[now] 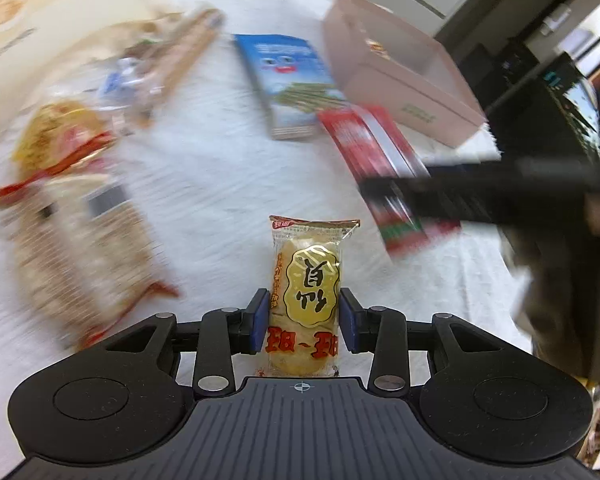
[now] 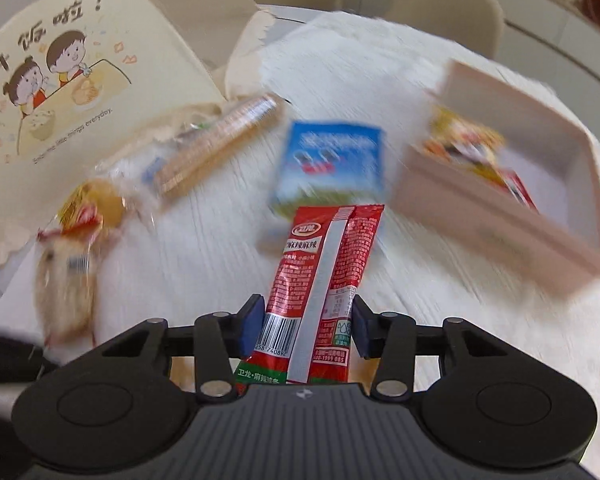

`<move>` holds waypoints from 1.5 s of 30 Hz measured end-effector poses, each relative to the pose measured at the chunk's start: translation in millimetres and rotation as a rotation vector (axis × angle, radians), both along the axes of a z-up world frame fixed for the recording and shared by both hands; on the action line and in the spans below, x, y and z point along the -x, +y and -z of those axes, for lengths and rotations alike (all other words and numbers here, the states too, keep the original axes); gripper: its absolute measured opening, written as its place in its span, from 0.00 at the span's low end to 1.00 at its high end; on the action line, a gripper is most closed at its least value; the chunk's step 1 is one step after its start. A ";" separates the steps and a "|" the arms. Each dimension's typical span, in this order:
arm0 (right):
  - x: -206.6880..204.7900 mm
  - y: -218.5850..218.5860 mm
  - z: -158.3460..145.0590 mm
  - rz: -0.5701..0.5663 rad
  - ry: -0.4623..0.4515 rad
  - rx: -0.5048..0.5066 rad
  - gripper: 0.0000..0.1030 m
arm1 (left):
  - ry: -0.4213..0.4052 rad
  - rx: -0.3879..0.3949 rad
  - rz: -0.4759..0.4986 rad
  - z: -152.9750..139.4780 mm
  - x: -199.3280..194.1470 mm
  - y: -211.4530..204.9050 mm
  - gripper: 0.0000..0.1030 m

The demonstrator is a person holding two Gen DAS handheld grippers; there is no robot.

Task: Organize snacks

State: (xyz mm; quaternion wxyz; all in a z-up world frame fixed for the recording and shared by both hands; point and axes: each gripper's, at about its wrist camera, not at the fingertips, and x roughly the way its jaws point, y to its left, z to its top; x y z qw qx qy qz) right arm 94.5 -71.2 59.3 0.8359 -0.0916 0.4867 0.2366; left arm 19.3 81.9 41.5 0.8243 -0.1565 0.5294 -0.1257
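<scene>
My left gripper (image 1: 303, 317) is shut on a yellow rice cracker packet (image 1: 310, 292) and holds it upright above the white table. My right gripper (image 2: 305, 322) is shut on a red spicy snack packet (image 2: 320, 280); that packet also shows in the left wrist view (image 1: 376, 156), with the right gripper's dark body beside it. A pink box (image 2: 500, 216) sits at the right with several snacks inside; it shows in the left wrist view (image 1: 404, 80) too. The background is motion-blurred.
On the white tablecloth (image 2: 220, 248) lie a blue snack box (image 2: 332, 160), a long biscuit pack (image 2: 220, 144), and a clear bag of crackers (image 2: 72, 248). A cream paper bag with cartoon children (image 2: 60, 80) stands at the left. Chairs stand behind the table.
</scene>
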 end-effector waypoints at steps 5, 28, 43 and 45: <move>32.8 -61.6 -6.6 0.041 0.001 0.000 0.39 | -0.009 -0.021 0.101 -2.2 -8.2 -37.6 0.40; -15.1 -96.1 29.6 0.229 0.071 -0.207 0.46 | 0.021 -0.120 -0.095 1.5 -35.9 -40.7 0.40; 1.2 -125.3 -67.9 0.115 -0.130 -0.132 0.18 | -0.135 0.019 0.085 -63.0 -59.7 -79.7 0.40; -5.0 -135.3 -96.3 0.130 -0.212 -0.152 0.18 | -0.209 0.044 0.110 -90.5 -82.1 -84.0 0.40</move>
